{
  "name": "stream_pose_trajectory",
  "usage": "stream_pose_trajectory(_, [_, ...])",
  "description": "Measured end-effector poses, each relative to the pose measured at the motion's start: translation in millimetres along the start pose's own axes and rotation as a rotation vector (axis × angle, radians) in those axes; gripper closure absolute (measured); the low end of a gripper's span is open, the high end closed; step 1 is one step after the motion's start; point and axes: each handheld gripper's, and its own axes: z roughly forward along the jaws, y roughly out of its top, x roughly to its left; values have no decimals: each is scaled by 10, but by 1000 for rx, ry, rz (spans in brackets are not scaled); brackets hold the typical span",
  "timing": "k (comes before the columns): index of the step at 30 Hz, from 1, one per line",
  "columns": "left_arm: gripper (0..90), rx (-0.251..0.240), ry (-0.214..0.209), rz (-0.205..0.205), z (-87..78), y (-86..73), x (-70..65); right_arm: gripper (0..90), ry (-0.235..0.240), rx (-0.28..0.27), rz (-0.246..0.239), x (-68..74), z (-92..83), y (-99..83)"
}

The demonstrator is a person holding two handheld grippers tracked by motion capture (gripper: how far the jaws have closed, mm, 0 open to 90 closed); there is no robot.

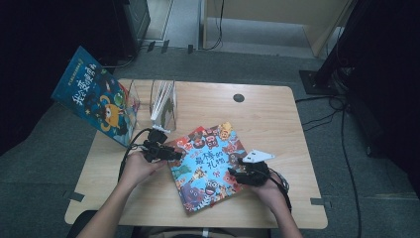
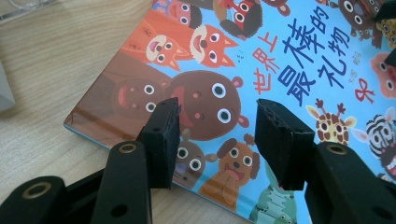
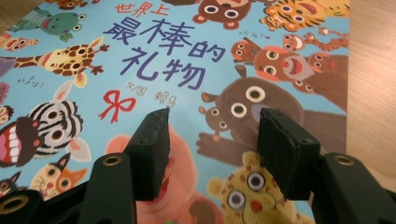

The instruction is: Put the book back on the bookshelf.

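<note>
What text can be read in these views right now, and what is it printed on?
"世界上" in red, on the cover of the picture book lying flat on the table.
"最棒的礼物" in dark blue, on the same cover, below it.
Small red writing by the red bow: too small to read reliably.
White title on the blue book leaning at the table's left: too blurred to read.

Just past your fingers [image 3: 285, 154] lies the picture book [image 3: 187, 70]. On its blue cover you can read small red words, 世界上, and under them big dark blue words, 最棒的礼物. Tiny writing sits beside the red bow, too small to read. Farther off, the other book [image 1: 96, 96] shows yellow words you cannot make out.
</note>
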Motion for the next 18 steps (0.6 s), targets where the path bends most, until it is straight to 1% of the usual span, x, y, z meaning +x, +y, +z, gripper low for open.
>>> stream_pose_trajectory(1, [506,-2,7,17,-2,-13,-4,448,-3,1,7,4,-16,-13])
stream_pose_trajectory(2, [506,-17,9,16,2,-27,-12,453,-8,2,12,6,-33,-26])
stream_pose_trajectory(4, [505,-23,6,31,2,-41,-9,464,-11,-1,19,6,-60,-49])
stream_pose_trajectory(6, [497,-26,-7,35,-2,-48,7,481,-14,0,32,10,-88,-71])
stream_pose_trajectory(10, [484,-30,-30,24,-2,-49,29,509,-27,-3,43,11,-140,-113])
stream_pose_trajectory(11, [484,-29,-32,26,-2,-48,32,520,-30,-3,45,13,-152,-123])
stream_pose_trajectory(14, [473,-27,-19,48,2,-51,8,545,-39,-3,47,21,-187,-151])
stream_pose_trajectory(18, [427,-16,-24,47,7,-34,-5,593,-48,1,57,29,-232,-185])
